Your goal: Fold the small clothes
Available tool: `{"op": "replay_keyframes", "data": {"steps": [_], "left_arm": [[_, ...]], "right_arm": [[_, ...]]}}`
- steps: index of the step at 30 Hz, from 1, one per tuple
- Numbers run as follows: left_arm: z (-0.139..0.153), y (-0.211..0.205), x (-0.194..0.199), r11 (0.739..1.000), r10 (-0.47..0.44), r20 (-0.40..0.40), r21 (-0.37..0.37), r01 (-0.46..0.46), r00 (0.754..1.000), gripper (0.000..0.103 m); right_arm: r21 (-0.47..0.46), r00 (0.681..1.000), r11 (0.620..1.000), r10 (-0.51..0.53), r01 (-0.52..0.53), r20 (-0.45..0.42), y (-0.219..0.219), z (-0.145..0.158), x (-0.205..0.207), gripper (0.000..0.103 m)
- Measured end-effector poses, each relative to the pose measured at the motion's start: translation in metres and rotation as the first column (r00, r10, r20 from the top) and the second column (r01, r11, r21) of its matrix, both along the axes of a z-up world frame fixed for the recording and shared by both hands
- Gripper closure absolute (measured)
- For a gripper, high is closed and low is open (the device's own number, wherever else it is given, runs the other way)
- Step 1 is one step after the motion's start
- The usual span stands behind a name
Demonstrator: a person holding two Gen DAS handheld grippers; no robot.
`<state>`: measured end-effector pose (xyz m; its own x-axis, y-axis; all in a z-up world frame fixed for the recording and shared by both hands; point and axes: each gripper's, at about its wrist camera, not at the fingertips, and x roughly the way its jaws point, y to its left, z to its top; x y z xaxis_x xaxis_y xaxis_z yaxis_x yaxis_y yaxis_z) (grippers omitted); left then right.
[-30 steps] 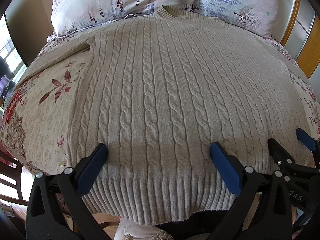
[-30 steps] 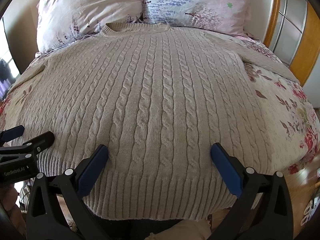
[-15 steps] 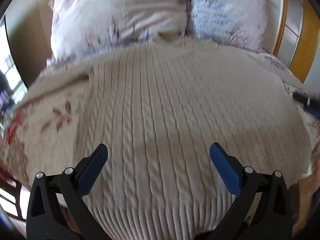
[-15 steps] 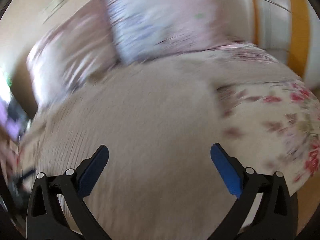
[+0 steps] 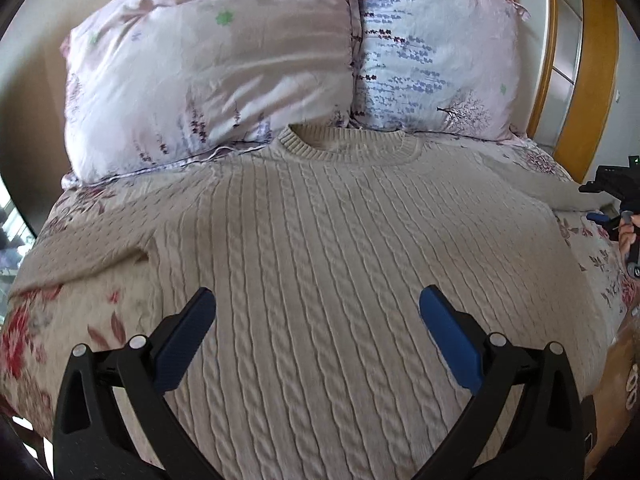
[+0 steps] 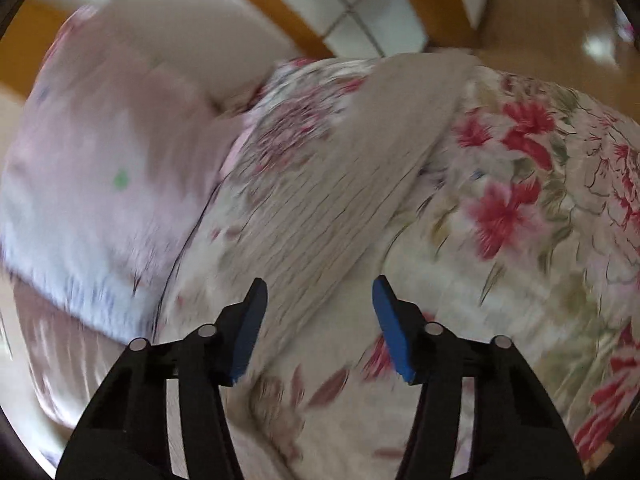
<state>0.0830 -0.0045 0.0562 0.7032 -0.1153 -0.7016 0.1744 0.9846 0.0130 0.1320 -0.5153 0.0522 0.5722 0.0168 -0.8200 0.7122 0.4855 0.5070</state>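
A beige cable-knit sweater (image 5: 320, 264) lies flat, face up, on a flowered bed, collar toward the pillows. My left gripper (image 5: 318, 320) is open and empty, hovering over the sweater's middle. Its left sleeve (image 5: 80, 252) runs off to the left. The right sleeve (image 6: 360, 160) lies stretched across the bedspread in the blurred right wrist view. My right gripper (image 6: 318, 312) is open, narrower than before, with the sleeve's upper part between its blue pads, not gripped. It also shows at the right edge of the left wrist view (image 5: 616, 200).
Two pale floral pillows (image 5: 216, 72) (image 5: 436, 52) lean at the head of the bed. A wooden headboard frame (image 5: 580, 64) stands at the right. The flowered bedspread (image 6: 540, 200) drops to a wooden floor (image 6: 560, 12) past the bed's edge.
Both grippers left the sweater's hem. The left moved forward over the body. The right swung right to the right sleeve and its jaws narrowed.
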Motion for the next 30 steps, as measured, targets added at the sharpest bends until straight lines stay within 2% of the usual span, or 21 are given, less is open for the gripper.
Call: {"op": "replay_keyframes", "data": {"steps": [6, 14, 19, 24, 30], "left_arm": [[0.001, -0.001, 0.028, 1.000, -0.007, -0.038, 0.022, 0.008, 0.999, 0.002], [0.002, 0.007, 0.054, 0.995, -0.035, -0.048, -0.099, 0.030, 0.998, 0.002], [0.003, 0.007, 0.070, 0.994, -0.048, -0.046, -0.096, 0.043, 0.998, 0.002], [-0.004, 0.017, 0.085, 0.992, -0.023, -0.084, -0.126, 0.012, 0.996, 0.002], [-0.014, 0.035, 0.093, 0.967, -0.007, -0.113, -0.254, -0.022, 0.994, 0.002]], "right_arm": [[0.048, 0.997, 0.995, -0.082, 0.082, -0.013, -0.029, -0.016, 0.007, 0.054], [0.028, 0.992, 0.991, -0.129, 0.128, 0.007, -0.045, -0.024, 0.008, 0.069], [-0.008, 0.990, 0.990, -0.144, 0.144, 0.010, -0.050, -0.029, 0.007, 0.090], [-0.104, 0.995, 0.990, -0.094, 0.096, 0.029, -0.042, -0.020, 0.019, 0.094], [-0.230, 0.990, 0.973, 0.038, -0.005, 0.136, -0.014, 0.027, 0.042, 0.095]]}}
